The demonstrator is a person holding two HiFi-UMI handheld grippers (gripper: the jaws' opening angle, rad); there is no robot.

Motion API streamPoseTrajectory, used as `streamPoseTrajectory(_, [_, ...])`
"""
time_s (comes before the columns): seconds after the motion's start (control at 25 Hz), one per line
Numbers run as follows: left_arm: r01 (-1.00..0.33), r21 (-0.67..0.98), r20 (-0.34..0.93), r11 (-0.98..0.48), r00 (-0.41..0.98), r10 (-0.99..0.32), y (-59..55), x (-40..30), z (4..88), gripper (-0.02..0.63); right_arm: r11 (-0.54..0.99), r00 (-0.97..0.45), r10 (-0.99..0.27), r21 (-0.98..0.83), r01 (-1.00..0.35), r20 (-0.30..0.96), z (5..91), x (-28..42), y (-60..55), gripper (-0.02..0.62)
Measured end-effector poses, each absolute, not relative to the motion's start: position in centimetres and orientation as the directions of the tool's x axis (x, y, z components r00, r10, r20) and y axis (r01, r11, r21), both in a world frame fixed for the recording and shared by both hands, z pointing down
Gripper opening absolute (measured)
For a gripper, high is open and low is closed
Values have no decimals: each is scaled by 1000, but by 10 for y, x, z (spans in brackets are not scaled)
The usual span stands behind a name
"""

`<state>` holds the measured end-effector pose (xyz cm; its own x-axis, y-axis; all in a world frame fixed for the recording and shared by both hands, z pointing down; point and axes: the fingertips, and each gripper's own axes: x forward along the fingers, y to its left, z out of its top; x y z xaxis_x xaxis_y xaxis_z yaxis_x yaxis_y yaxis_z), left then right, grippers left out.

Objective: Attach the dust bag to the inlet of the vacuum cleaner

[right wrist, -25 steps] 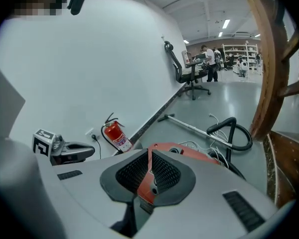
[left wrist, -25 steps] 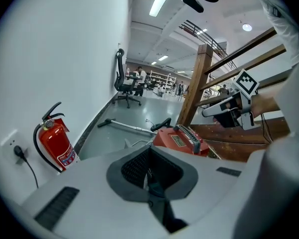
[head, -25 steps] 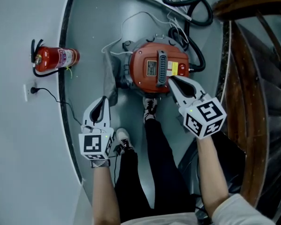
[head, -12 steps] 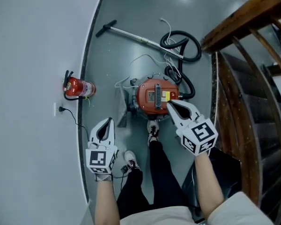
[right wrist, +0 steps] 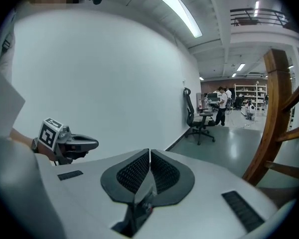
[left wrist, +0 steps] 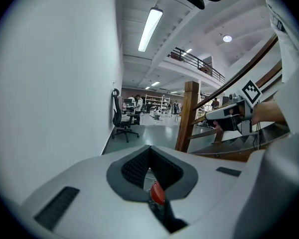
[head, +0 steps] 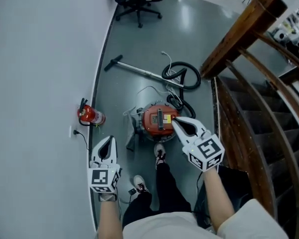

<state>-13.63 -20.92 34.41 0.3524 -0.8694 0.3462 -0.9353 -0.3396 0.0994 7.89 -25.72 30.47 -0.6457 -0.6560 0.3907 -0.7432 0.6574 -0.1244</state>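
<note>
Both claws are held fully closed and empty, high above the floor: left gripper (head: 109,140), right gripper (head: 174,120). A grey dust bag (head: 131,139) is seen against the red vacuum cleaner (head: 159,119). If it is only half seated on the inlet, it could slip off.

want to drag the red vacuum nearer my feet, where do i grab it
Probably the black handle on top of the red vacuum. It's a narrow bar across the middle of the round lid, facing up, so come from straight above with the jaws across its narrow width. The rounded body looks too wide to pinch.
</note>
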Motion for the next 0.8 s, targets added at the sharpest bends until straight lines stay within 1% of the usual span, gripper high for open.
streamPoseTrajectory(0.24, [-920, 46, 315, -390, 384, -868, -188, -136, 283, 0, 679, -659, -680, -62, -731, 320, 235, 69, -225, 34])
streamPoseTrajectory(0.48, [-908, -27, 243, -419, 401, -883, -165, -135, 215, 0, 663, -646, -722, -21, -749, 248, 174, 63, -192, 34])
streamPoseTrajectory(0.6, [-906, -54, 227, -420, 398, -889, -153, -133, 182, 0, 654, -638, -739, 4, -757, 214, 147, 62, -175, 34])
streamPoseTrajectory(0.8, [-885, -88, 162, -457, 440, -883, -131, -129, 144, 0, 640, -628, -763, 40, -767, 153, 103, 63, -148, 34])
